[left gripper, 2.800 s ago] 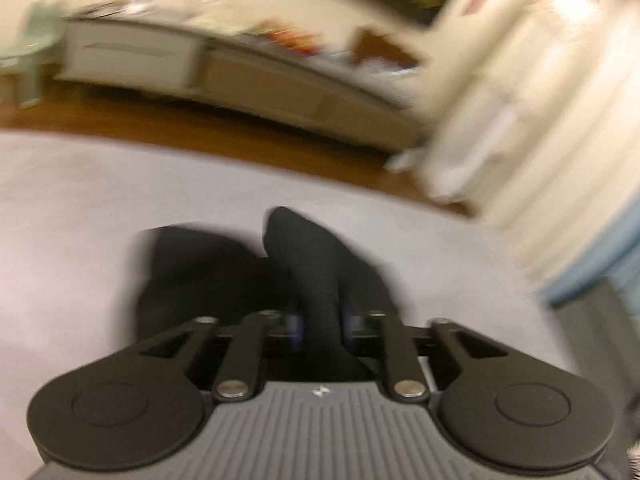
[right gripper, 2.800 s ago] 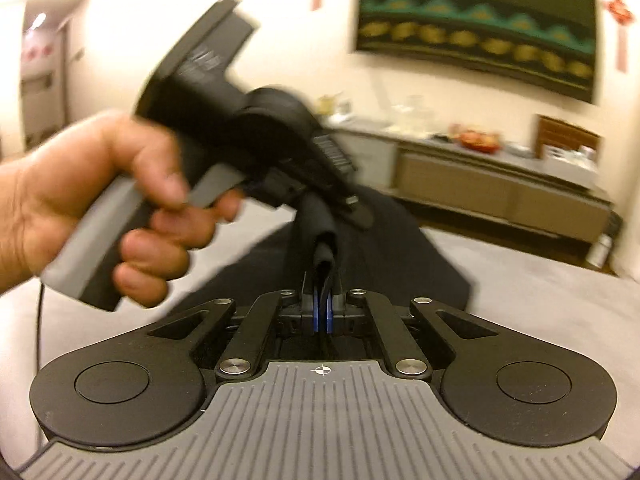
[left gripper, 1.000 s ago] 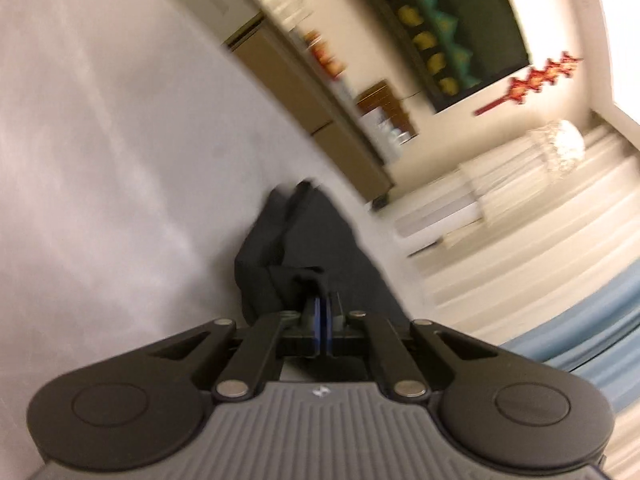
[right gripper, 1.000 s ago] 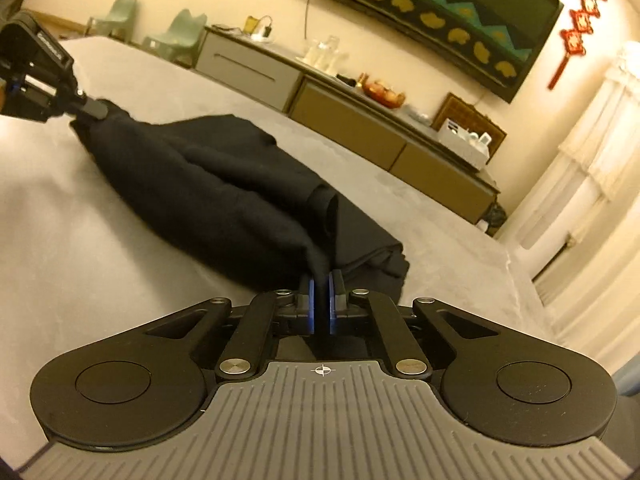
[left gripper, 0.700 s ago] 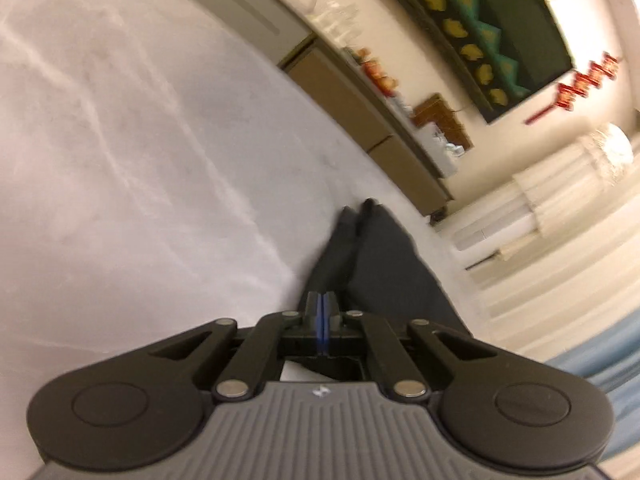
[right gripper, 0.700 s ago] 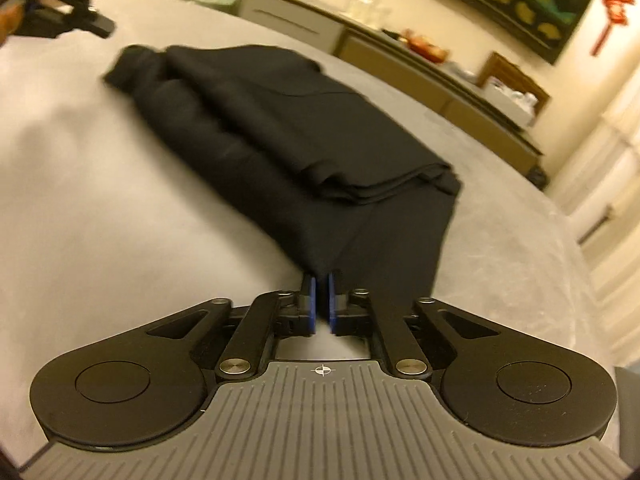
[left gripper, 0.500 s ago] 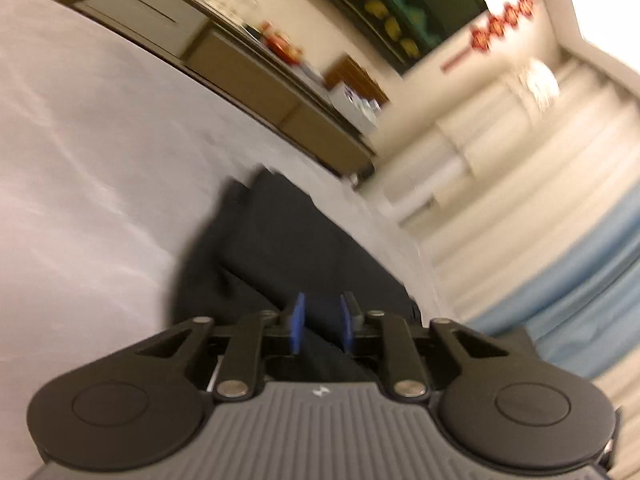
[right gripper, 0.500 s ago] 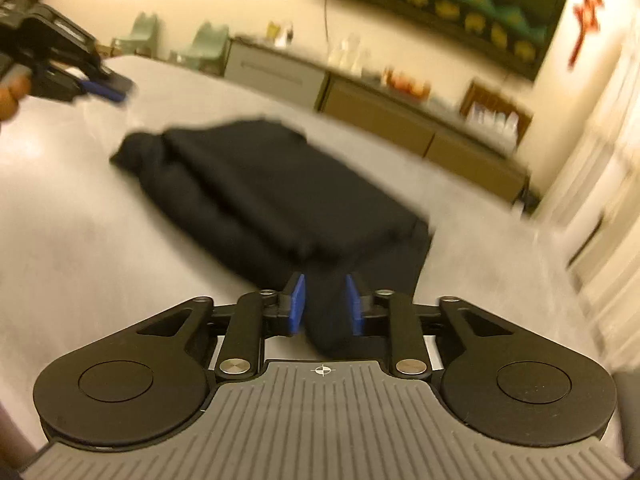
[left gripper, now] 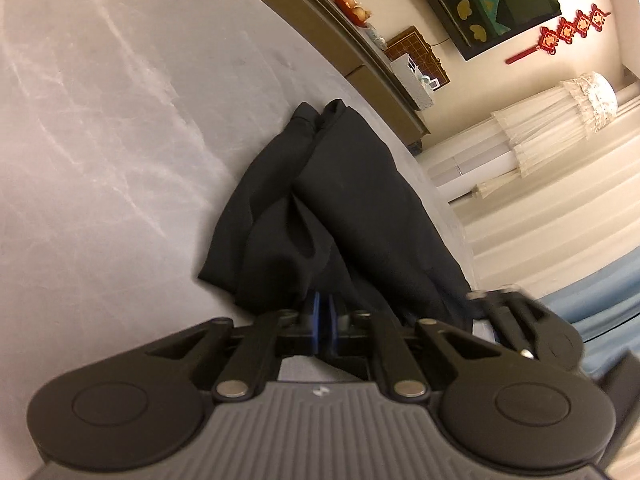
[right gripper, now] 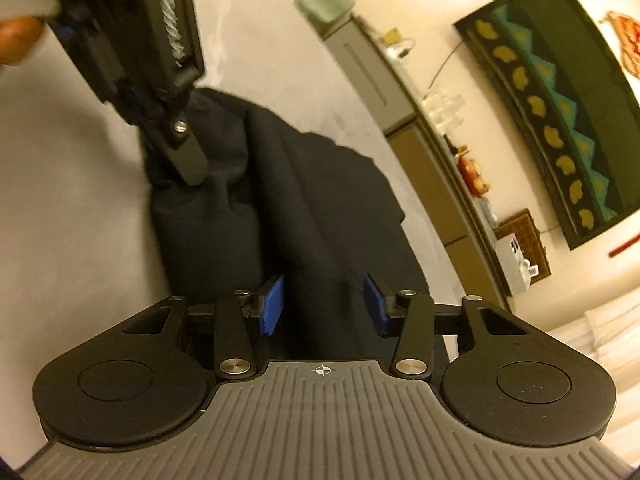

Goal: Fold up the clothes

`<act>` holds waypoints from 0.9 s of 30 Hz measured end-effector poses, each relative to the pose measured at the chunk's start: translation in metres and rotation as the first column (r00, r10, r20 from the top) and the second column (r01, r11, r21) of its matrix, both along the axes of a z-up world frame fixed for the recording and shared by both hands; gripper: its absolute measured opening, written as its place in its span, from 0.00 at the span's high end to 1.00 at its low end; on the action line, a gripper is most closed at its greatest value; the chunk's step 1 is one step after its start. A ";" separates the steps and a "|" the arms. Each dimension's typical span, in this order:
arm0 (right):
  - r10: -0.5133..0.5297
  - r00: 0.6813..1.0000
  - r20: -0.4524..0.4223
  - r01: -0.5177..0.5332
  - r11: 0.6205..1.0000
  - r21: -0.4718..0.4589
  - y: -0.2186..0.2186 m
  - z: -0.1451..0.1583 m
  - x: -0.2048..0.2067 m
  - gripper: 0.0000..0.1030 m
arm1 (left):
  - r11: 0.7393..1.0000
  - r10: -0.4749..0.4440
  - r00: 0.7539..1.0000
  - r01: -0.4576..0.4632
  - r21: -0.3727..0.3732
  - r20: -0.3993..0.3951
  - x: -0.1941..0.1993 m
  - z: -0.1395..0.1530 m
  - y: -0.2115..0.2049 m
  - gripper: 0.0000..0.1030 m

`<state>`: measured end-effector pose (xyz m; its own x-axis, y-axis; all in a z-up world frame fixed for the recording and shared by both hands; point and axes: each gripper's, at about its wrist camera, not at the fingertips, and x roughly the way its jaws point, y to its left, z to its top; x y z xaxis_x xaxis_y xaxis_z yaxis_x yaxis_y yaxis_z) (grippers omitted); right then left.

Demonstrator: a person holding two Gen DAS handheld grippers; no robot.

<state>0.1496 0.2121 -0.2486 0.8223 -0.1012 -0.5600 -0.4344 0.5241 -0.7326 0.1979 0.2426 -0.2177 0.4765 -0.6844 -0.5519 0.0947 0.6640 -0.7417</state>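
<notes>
Black garment [left gripper: 352,216] soft, limp, bunched on grey worktop [left gripper: 100,120]; best gripped at hem corners. Left gripper [left gripper: 322,312] jaws pressed together at garment edge, pinch not confirmed; right gripper [right gripper: 324,304] jaws spread.

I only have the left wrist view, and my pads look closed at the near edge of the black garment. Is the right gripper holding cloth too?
Observer: No. In the right wrist view the right gripper is open. Its blue pads are wide apart, and the black garment shows between them, not pinched.
Operator: Where does my left gripper sit from that side?
Observer: The left gripper comes in from the upper left, with its fingertip at the garment's bunched far corner.
Operator: Is the cloth lying flat there?
Observer: Not fully. A long fold ridge runs from that corner toward the right gripper, and the rest lies on the pale surface.
</notes>
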 end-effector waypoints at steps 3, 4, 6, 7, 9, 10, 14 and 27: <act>-0.018 1.000 0.021 0.017 0.999 0.027 -0.006 0.011 -0.002 0.90 | 1.000 0.020 1.000 -0.020 -0.003 0.001 -0.001 0.002 0.000 0.93; -0.025 0.999 0.047 0.022 0.999 0.046 -0.012 0.020 -0.010 0.90 | 1.000 0.026 1.000 -0.026 -0.005 0.001 -0.001 0.003 0.000 0.93; -0.019 0.997 0.075 0.014 0.997 0.070 -0.026 0.029 -0.033 0.90 | 0.999 0.040 0.999 -0.040 -0.007 0.002 -0.002 0.005 0.000 0.93; -0.013 0.996 0.084 0.006 0.997 0.078 -0.033 0.032 -0.046 0.90 | 0.999 0.046 0.999 -0.046 -0.008 0.002 -0.002 0.006 0.000 0.91; 0.022 0.996 0.083 -0.028 0.997 0.077 -0.043 0.025 -0.068 0.90 | 0.998 0.063 0.998 -0.063 -0.007 0.006 -0.003 0.008 0.000 0.89; 0.039 0.996 0.078 -0.044 0.997 0.067 -0.044 0.017 -0.076 0.90 | 0.998 0.068 0.998 -0.068 -0.004 0.012 -0.004 0.010 0.001 0.88; 0.062 0.991 0.117 -0.063 0.998 0.004 -0.036 -0.011 -0.083 0.88 | 0.997 0.076 0.984 -0.079 0.008 0.163 -0.022 0.040 0.005 0.82; -0.177 0.984 0.005 0.153 0.862 0.483 -0.119 0.019 -0.106 0.54 | 0.984 -0.106 0.966 0.068 0.166 0.234 -0.020 0.038 -0.042 0.76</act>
